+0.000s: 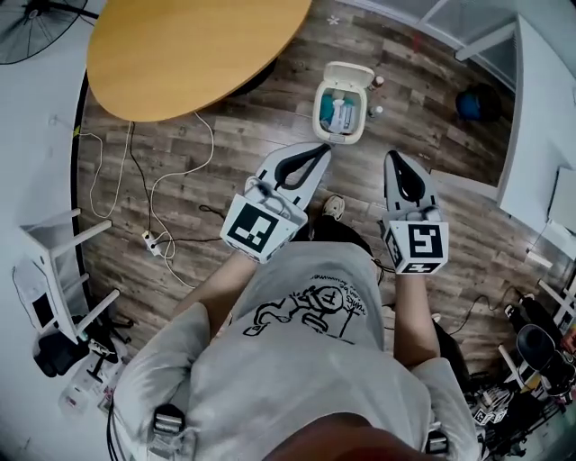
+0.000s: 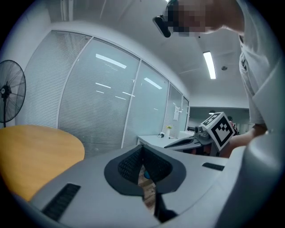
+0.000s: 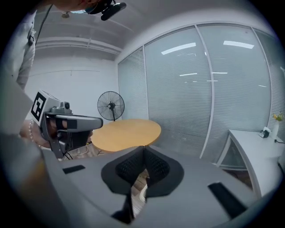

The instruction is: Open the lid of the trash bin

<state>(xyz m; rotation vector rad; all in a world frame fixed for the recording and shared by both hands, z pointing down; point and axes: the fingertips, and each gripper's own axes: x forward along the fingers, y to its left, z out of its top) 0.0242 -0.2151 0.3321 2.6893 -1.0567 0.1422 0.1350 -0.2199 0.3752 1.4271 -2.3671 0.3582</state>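
Note:
In the head view a small white trash bin (image 1: pixel 340 122) stands on the wooden floor, its lid (image 1: pixel 349 74) tipped up at the far side; blue and white contents show inside. Both grippers hang well above the floor on the near side of the bin, pointing toward it. My left gripper (image 1: pixel 321 149) is shut with nothing between its pads, and its tips meet in its own view (image 2: pixel 142 148). My right gripper (image 1: pixel 393 158) is also shut and empty (image 3: pixel 143 148). Neither touches the bin.
A round wooden table (image 1: pixel 193 45) fills the far left, with a floor fan (image 1: pixel 31 27) beside it. Cables and a power strip (image 1: pixel 153 241) lie on the floor at left, near a white stool (image 1: pixel 56 261). A white desk (image 1: pixel 540 117) lines the right side.

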